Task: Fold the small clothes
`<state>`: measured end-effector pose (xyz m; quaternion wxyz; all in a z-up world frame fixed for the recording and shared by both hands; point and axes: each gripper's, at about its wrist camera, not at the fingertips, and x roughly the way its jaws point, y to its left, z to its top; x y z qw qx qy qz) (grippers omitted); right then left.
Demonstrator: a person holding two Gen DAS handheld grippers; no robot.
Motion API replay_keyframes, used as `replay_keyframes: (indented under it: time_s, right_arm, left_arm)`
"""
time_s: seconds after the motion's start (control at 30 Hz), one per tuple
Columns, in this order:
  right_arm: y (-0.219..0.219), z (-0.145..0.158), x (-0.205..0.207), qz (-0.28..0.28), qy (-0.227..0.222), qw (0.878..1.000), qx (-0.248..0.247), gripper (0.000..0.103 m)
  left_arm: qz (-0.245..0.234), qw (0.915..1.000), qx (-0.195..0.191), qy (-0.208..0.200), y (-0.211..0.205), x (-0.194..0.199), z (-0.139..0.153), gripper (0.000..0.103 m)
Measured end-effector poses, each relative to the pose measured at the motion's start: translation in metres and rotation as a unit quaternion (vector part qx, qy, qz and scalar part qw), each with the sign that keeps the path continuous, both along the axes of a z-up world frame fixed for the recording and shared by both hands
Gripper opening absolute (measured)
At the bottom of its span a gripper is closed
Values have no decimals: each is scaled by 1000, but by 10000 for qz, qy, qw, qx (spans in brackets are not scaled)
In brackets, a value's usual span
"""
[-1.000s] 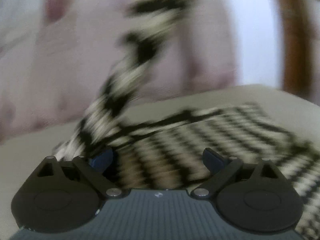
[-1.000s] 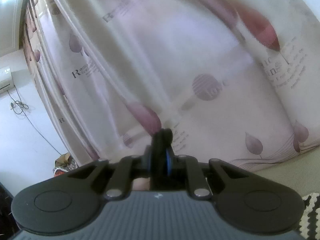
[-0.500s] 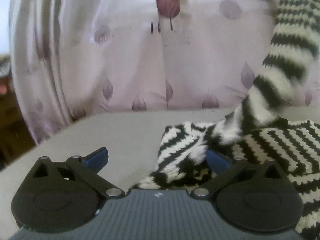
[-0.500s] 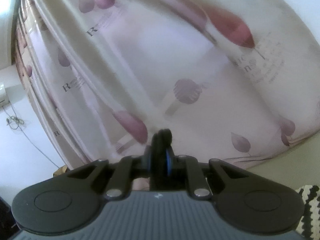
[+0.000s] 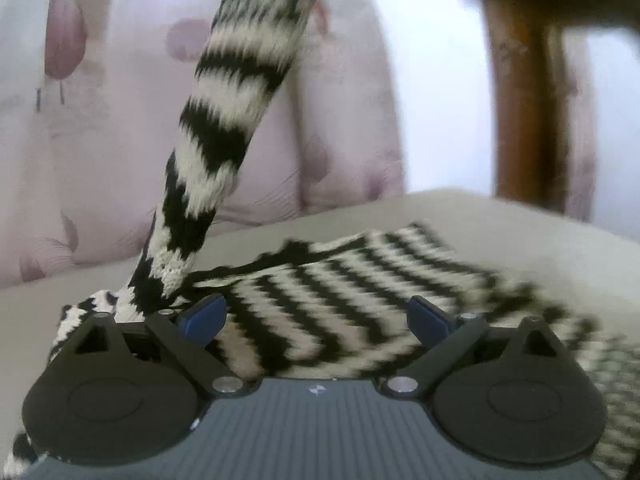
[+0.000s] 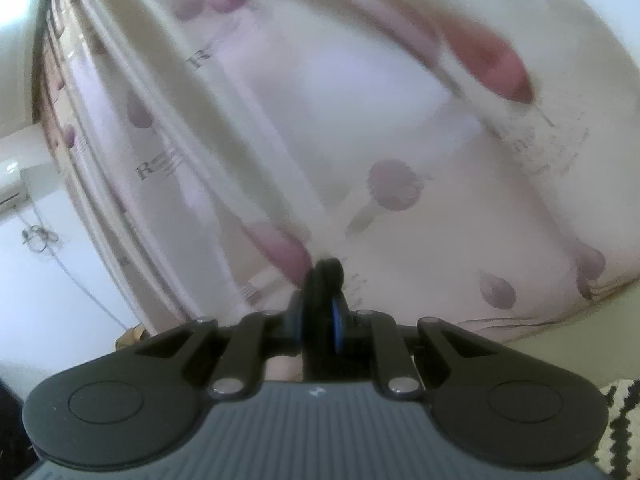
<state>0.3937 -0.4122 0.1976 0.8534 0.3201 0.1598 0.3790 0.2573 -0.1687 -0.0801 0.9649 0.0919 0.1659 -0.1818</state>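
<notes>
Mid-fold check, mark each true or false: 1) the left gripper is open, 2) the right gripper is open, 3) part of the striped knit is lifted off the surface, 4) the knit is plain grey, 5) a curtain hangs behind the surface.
1) True. The left gripper has its jaws wide apart over the striped knit, pressing on nothing; they have just been closing a little.
2) False. The right gripper is shut; something dark sits between its pads, too hidden to name.
3) True. A strip of the knit rises steeply up out of the left wrist view while the rest lies flat on the pale surface.
4) False. It is black and cream zigzag stripes.
5) True. A pale curtain with purple leaf prints fills the background.
</notes>
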Motion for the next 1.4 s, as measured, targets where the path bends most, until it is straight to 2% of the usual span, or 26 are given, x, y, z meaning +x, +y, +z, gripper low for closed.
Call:
replay_keyframes:
  time_s: [0.07, 0.1, 0.13, 0.2, 0.23, 0.27, 0.3, 0.4, 0.47, 0.53, 0.63, 0.77, 0.83, 0.97, 1.03, 1.13, 1.2, 1.27, 1.4]
  right_arm:
    - [0, 3, -2, 13, -36, 10000, 53, 14]
    - [-1, 3, -2, 22, -45, 10000, 72, 14]
    - [-2, 2, -2, 5, -37, 10000, 86, 14]
    - [-5, -1, -1, -15, -3, 9999, 126, 14]
    - [-6, -3, 0, -19, 12, 9999, 125, 14]
    - [-7, -5, 1, -42, 28, 9999, 124, 14]
    - [-9, -8, 2, -67, 51, 9998, 164, 14]
    - [-11, -17, 6, -128, 147, 9994, 285, 14]
    - [-13, -21, 6, -191, 162, 9994, 228, 14]
    - [-17, -26, 6, -293, 181, 9994, 88, 14]
    - [-30, -40, 5, -472, 233, 9985, -114, 14]
    - [-60, -69, 4, -816, 427, 9950, -387, 14]
    - [-78, -92, 2, -935, 660, 9925, -426, 14]
    - [-104, -153, 5, -1082, 1391, 9824, -626, 14]
    - [-111, -192, 11, -1098, 1910, 9726, -748, 14]
    - [-119, -234, 16, -1259, 2422, 9582, -859, 14]
    - [-130, -250, 13, -1289, 2580, 9569, -339, 16]
    - [-135, -254, 10, -1250, 2629, 9567, 26, 16]
    - [-123, -247, 10, -1199, 2451, 9616, -290, 16]
  left_arm:
    - [391, 9975, -218, 552, 18, 32, -7, 97]
    - [745, 9927, -358, 877, 32, 46, -9, 97]
    - [1260, 9829, -583, 1212, 50, 59, -11, 96]
    - [2110, 9562, -1238, 1610, 88, 63, -13, 95]
    - [2364, 9455, -1466, 1692, 101, 56, -11, 95]
    - [2451, 9397, -1656, 1717, 110, 48, -9, 98]
    - [2435, 9419, -1645, 1627, 112, 37, -7, 99]
    - [2349, 9629, -888, 991, 94, 5, 2, 103]
    - [2123, 9725, -648, 702, 80, -16, 6, 103]
    - [2020, 9778, -422, 363, 70, -37, 10, 103]
    - [1822, 9827, -308, -155, 58, -62, 12, 103]
    - [1608, 9851, 160, -589, 45, -52, 7, 103]
    - [1605, 9850, 274, -562, 45, -48, 0, 103]
    - [1664, 9858, -79, -217, 62, -39, -1, 103]
    - [1770, 9837, -274, -129, 71, -37, 0, 103]
    - [1873, 9814, -407, 49, 78, -33, -2, 103]
    - [1829, 9817, -529, 89, 83, -33, -1, 103]
    - [1815, 9814, -612, 117, 85, -33, -2, 103]
    - [1893, 9791, -716, 220, 90, -31, -4, 103]
